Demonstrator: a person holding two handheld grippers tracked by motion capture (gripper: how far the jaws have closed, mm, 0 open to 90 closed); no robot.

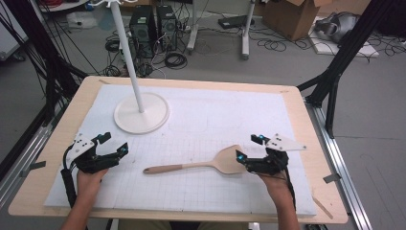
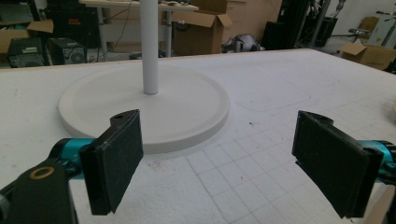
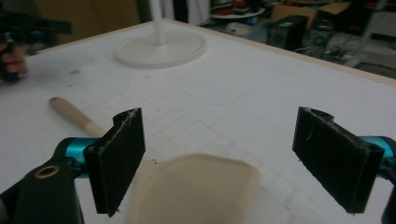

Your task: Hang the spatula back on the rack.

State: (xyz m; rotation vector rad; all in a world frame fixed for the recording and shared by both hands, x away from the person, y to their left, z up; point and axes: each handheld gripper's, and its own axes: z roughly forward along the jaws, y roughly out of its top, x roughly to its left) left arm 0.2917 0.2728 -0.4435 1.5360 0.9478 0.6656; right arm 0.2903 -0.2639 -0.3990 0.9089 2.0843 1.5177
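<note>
Right gripper view: my right claw (image 3: pixel 219 163) is spread wide, the wooden spatula (image 3: pixel 196 186) blade between its jaws, near end cut off.

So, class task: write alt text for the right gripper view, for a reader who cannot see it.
The right gripper, jaws wide open, hovers at the broad blade of a pale wooden spatula lying on a white gridded mat; a round white stand base sits beyond.

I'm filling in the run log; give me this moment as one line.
right hand-held gripper: open, jaws astride wooden spatula blade | left hand-held gripper: open, facing white stand base | spatula flat on mat
</note>
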